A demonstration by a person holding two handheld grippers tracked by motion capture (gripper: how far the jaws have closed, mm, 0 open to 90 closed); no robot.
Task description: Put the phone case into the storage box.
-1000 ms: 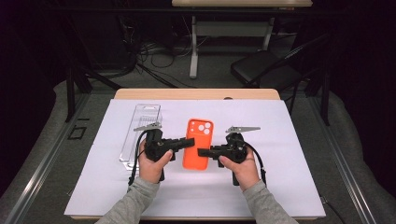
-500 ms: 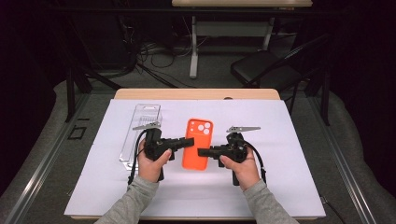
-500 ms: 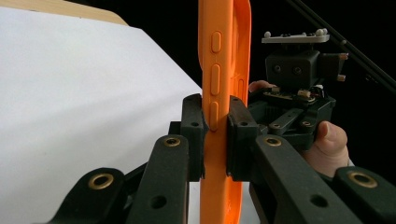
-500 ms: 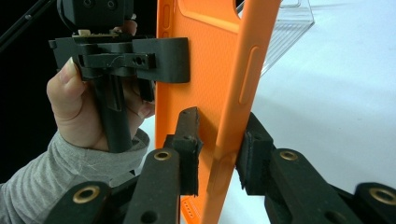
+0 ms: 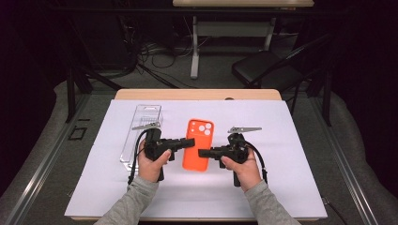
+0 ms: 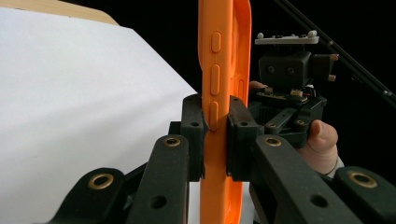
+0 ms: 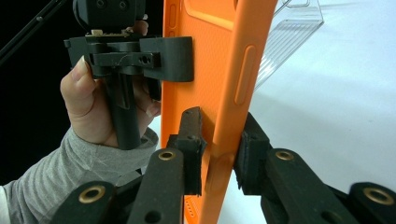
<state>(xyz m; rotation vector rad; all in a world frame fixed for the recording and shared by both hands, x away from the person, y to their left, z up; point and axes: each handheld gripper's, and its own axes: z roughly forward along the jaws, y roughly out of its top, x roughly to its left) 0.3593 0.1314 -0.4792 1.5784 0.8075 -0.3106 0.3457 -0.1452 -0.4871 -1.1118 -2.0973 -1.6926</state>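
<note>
Left hand-held gripper (image 5: 187, 141) and right hand-held gripper (image 5: 202, 153) meet at the orange case (image 5: 197, 144) over the counter (image 5: 291, 140). Left gripper view: jaws clamp its edge. Right gripper view: jaws have just been closing, pads straddling the opposite edge; an uneven squeeze could twist the case loose

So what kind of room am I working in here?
Probably a lab or recording studio, not a home: a white sheet covers the table, cables trail over the grey floor, and the surroundings are dark, with a black chair behind.
</note>
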